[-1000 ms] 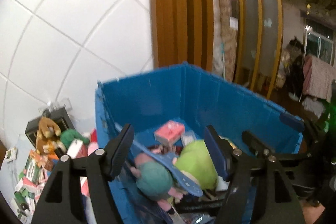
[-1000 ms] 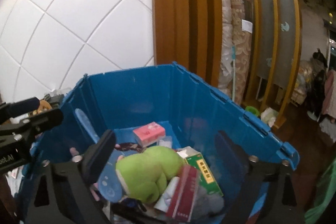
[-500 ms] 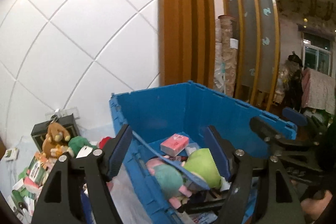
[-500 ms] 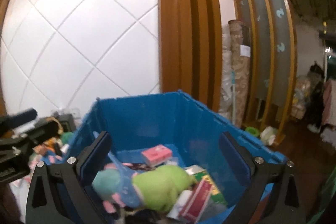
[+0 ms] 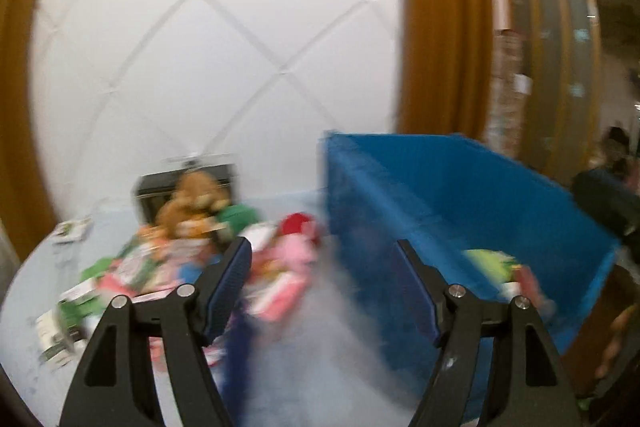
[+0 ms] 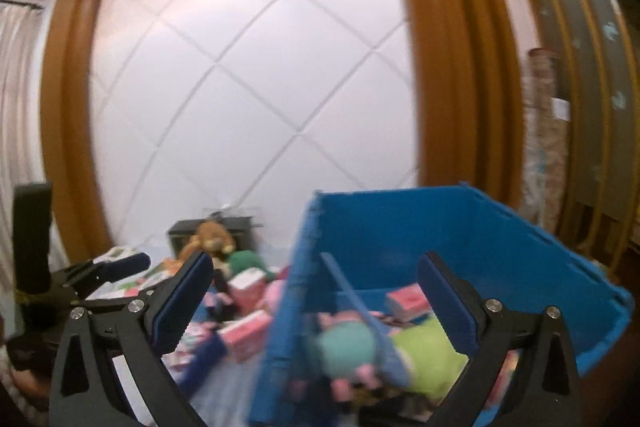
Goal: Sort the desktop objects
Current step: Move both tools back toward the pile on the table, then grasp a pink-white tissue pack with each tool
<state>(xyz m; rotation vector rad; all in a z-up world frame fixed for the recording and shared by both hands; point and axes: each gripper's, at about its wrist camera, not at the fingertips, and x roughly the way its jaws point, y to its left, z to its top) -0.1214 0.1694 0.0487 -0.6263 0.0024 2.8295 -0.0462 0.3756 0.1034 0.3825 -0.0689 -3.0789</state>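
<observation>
Nearest, left black two-finger gripper (image 5: 324, 277): jaws spread wide, nothing between them. Right black two-finger gripper (image 6: 314, 289): likewise spread, empty. Beyond the right gripper, open blue plastic crate (image 6: 500, 227) holding a lime-green plush toy (image 6: 428, 355) and teal plush doll (image 6: 344, 345). Ahead-left of both, blurred heap of small pink and green cartons (image 5: 136, 267) on the pale tabletop (image 5: 320, 359); behind it, brown plush bear (image 5: 192, 199).

Motion blur smears the toy pile (image 5: 192, 259) — box labels unreadable; the blue crate (image 6: 460, 227) hides its lower contents.
</observation>
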